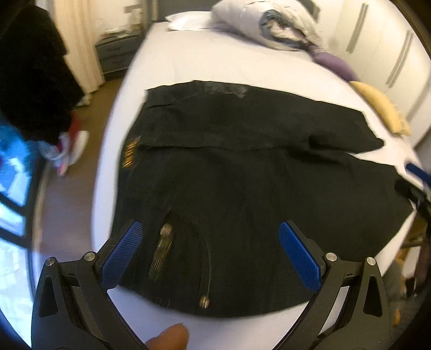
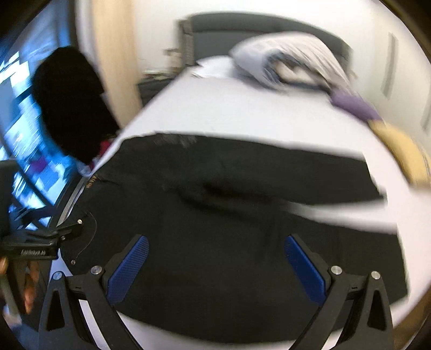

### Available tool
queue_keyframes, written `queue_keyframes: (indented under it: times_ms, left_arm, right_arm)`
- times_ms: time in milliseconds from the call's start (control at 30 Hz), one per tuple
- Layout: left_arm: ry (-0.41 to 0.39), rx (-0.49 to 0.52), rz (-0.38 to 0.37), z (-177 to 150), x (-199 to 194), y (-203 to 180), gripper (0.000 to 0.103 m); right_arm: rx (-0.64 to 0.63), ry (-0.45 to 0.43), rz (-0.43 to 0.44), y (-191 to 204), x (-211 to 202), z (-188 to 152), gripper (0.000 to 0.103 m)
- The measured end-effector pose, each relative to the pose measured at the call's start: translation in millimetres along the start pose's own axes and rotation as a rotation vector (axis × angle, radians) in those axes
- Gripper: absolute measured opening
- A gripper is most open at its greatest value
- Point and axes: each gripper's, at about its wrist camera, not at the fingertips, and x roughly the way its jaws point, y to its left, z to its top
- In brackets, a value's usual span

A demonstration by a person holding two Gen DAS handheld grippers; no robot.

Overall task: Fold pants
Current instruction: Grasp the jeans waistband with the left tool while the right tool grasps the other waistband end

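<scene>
Black pants (image 1: 242,183) lie spread flat on the white bed (image 1: 215,59), waistband with zipper and button near me, both legs running to the right. My left gripper (image 1: 210,231) is open and empty, hovering above the waistband. My right gripper (image 2: 215,245) is open and empty, hovering above the near leg of the pants (image 2: 229,215). The right gripper's blue finger (image 1: 419,172) shows at the right edge of the left wrist view. The left gripper's body (image 2: 54,237) shows at the left of the right wrist view, which is blurred.
A crumpled white duvet (image 1: 269,24), a purple cushion (image 1: 334,63) and a yellow cushion (image 1: 382,107) lie at the bed's far side. A grey nightstand (image 1: 118,53), dark hanging clothes (image 1: 35,75) and shoes (image 1: 72,150) on the wooden floor are at the left.
</scene>
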Motion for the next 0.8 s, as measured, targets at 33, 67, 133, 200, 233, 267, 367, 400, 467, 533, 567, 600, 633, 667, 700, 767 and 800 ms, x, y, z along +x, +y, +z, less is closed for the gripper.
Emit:
queue_keyframes:
  times_ms: [33, 67, 133, 200, 233, 267, 367, 400, 467, 533, 567, 600, 633, 667, 700, 767, 800]
  left_arm:
    - [0.032, 0.017, 0.008, 5.0, 6.8, 1.4, 0.103]
    - [0.065, 0.023, 0.009, 12.5, 15.2, 5.3, 0.103]
    - [0.062, -0.012, -0.016, 34.2, 24.2, 20.6, 0.103]
    - [0.017, 0.006, -0.032, 64.7, 29.4, 31.6, 0.103]
    - [-0.004, 0.033, -0.031, 80.8, 33.0, 33.6, 0.103]
    - [-0.033, 0.075, -0.023, 104.9, 39.1, 36.9, 0.103]
    - [-0.073, 0.206, -0.063, 160.6, 63.3, 40.4, 0.103]
    - [-0.058, 0.264, -0.081, 181.0, 78.2, 40.9, 0.103]
    - [-0.028, 0.361, -0.112, 214.1, 105.8, 43.6, 0.093]
    - [0.041, 0.451, -0.152, 242.7, 135.4, 44.5, 0.087]
    - [0.089, 0.485, -0.184, 253.3, 150.3, 46.6, 0.084]
    - [0.126, 0.518, -0.200, 263.2, 164.4, 48.1, 0.083]
    - [0.152, 0.548, -0.212, 268.5, 173.6, 47.9, 0.083]
    - [0.185, 0.582, -0.238, 275.4, 185.5, 48.2, 0.083]
    - [0.204, 0.597, -0.252, 280.0, 193.1, 49.0, 0.083]
    - [0.267, 0.609, -0.299, 287.4, 211.8, 49.8, 0.083]
    - [0.319, 0.611, -0.331, 289.1, 224.0, 50.1, 0.083]
  right_arm:
    - [-0.048, -0.020, 0.005, -2.4, 2.5, 8.8, 0.103]
    - [-0.095, -0.036, 0.016, -5.6, 7.1, 17.7, 0.103]
    - [-0.171, -0.038, 0.071, -16.2, 24.3, 37.5, 0.103]
    - [-0.222, -0.004, 0.121, -28.9, 49.2, 56.8, 0.103]
    - [-0.243, 0.014, 0.140, -34.8, 61.1, 64.0, 0.103]
    - [-0.271, 0.041, 0.167, -40.7, 78.5, 73.8, 0.103]
    - [-0.312, 0.102, 0.237, -55.3, 120.9, 99.7, 0.102]
    - [-0.318, 0.113, 0.260, -57.0, 129.9, 106.1, 0.100]
    - [-0.327, 0.138, 0.315, -64.9, 152.5, 122.4, 0.090]
    - [-0.305, 0.155, 0.392, -75.1, 173.5, 137.6, 0.087]
    - [-0.293, 0.156, 0.423, -76.7, 180.7, 142.9, 0.086]
    - [-0.279, 0.155, 0.465, -79.9, 189.3, 148.6, 0.085]
    - [-0.278, 0.157, 0.486, -82.0, 197.4, 152.2, 0.081]
    - [-0.285, 0.159, 0.497, -82.1, 205.2, 155.1, 0.080]
    - [-0.292, 0.159, 0.502, -80.9, 209.1, 155.7, 0.079]
    - [-0.314, 0.172, 0.519, -80.1, 225.3, 159.2, 0.078]
    - [-0.319, 0.183, 0.531, -80.9, 230.7, 159.8, 0.077]
